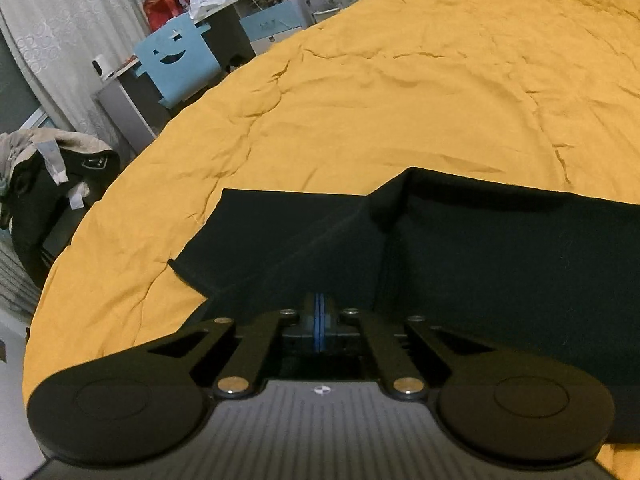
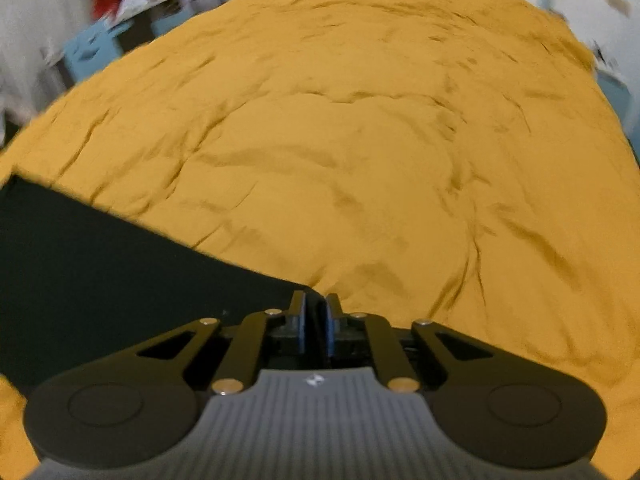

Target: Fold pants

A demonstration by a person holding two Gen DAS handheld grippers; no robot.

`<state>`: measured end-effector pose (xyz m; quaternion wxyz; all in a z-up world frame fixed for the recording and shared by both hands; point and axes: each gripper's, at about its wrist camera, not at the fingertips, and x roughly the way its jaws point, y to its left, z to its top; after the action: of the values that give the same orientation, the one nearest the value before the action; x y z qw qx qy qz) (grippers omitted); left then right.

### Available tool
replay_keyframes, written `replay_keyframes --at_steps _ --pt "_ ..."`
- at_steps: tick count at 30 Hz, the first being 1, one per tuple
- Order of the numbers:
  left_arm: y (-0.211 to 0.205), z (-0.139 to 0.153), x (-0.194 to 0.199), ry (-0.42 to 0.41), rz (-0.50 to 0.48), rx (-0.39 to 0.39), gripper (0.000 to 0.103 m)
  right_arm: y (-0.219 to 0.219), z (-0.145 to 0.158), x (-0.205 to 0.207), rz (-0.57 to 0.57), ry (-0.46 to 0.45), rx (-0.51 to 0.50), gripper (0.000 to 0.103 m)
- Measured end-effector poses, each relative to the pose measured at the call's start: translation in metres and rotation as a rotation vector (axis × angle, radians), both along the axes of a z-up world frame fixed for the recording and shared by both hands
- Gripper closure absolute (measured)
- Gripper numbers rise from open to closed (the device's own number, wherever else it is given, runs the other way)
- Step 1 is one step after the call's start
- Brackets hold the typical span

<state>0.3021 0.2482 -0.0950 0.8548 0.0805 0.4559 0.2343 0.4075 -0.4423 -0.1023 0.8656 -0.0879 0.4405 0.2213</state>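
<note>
Dark pants (image 1: pixel 480 264) lie spread on a yellow bedspread (image 1: pixel 400 100). In the left wrist view my left gripper (image 1: pixel 319 300) is shut, its blue-lined fingers pressed together over the dark cloth, with a fold rising just ahead of it. In the right wrist view the pants (image 2: pixel 120 280) stretch away to the left. My right gripper (image 2: pixel 316 304) is closed on the pants' corner, with dark cloth between the pads. That view is blurred.
The yellow bedspread (image 2: pixel 360 140) fills the area ahead of both grippers. Left of the bed stand a blue chair with a smiley face (image 1: pixel 176 64), a cluttered desk (image 1: pixel 224 4) and a chair draped with clothes (image 1: pixel 52 172).
</note>
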Motion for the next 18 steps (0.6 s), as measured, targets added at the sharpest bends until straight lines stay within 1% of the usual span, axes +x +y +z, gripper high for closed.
replay_keyframes --at_steps 3,6,8,10,12,15,16,18 --pt "-0.002 -0.002 0.001 0.010 0.002 0.005 0.103 0.019 0.003 -0.014 0.116 -0.062 -0.127 0.097" --pt "-0.002 -0.004 0.001 0.013 0.010 0.001 0.103 0.029 0.002 -0.019 0.177 -0.087 -0.208 0.094" --pt "-0.001 -0.003 0.001 0.012 0.015 -0.002 0.103 0.031 0.000 -0.017 0.196 -0.077 -0.241 0.094" --pt "0.000 -0.002 0.001 0.012 0.013 -0.003 0.103 0.027 0.000 -0.015 0.193 -0.064 -0.244 0.093" --pt "0.001 -0.001 0.001 0.012 0.012 -0.002 0.102 0.023 -0.001 -0.011 0.177 -0.039 -0.222 0.093" --pt "0.004 -0.001 0.000 0.010 0.022 -0.012 0.102 0.022 0.000 -0.015 0.175 -0.053 -0.205 0.093" --pt "0.004 -0.001 -0.001 0.009 0.024 -0.015 0.102 0.022 0.002 -0.018 0.176 -0.057 -0.182 0.093" --pt "0.005 -0.001 -0.001 0.009 0.024 -0.019 0.102 0.018 0.005 -0.019 0.149 -0.039 -0.128 0.093"
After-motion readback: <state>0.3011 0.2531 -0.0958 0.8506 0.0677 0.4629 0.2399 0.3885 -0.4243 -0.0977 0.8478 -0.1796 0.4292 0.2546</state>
